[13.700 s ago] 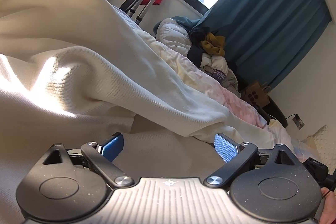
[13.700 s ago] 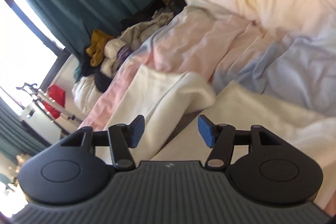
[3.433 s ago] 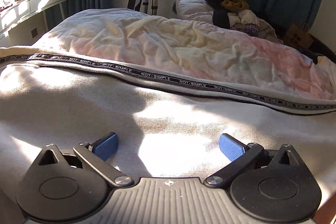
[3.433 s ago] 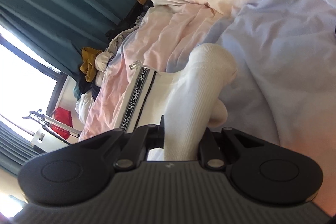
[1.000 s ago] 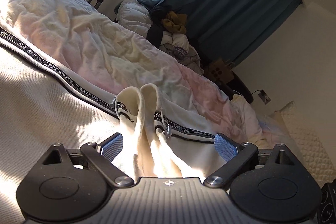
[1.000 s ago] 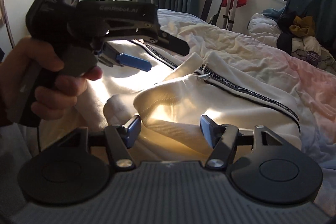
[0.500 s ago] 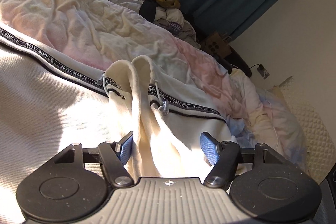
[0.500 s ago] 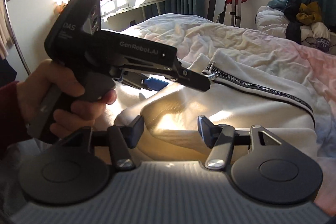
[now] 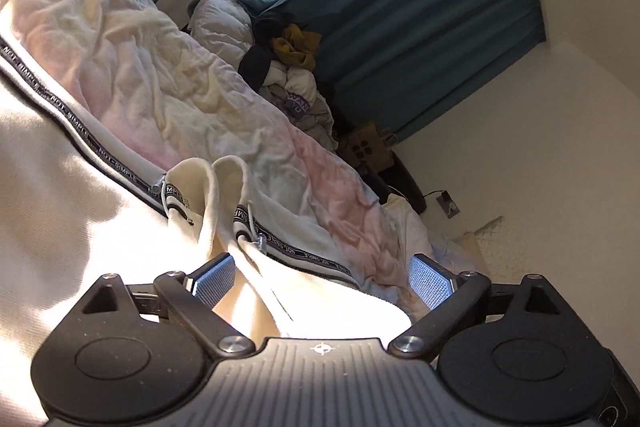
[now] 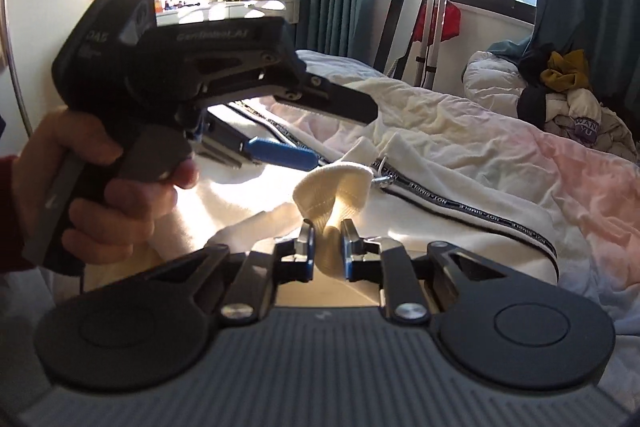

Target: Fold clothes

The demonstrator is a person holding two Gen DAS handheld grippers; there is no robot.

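Observation:
A cream hooded jacket with a black NOT-SIMPLE zip band lies spread on the bed; it also shows in the right wrist view. My right gripper is shut on a ribbed cream cuff and holds it bunched above the jacket. My left gripper is open, just above the jacket near the two zip ends. In the right wrist view the left gripper is held by a hand, open, over the zip band to the left of the cuff.
A pastel duvet covers the bed. A pile of clothes lies at the far side by teal curtains. A folded stand with red fabric leans under the window. A dresser stands at the left wall.
My right gripper has closed on the ribbed cuff, which it only straddled before. My left gripper has opened wider and tilted, staying over the zip ends.

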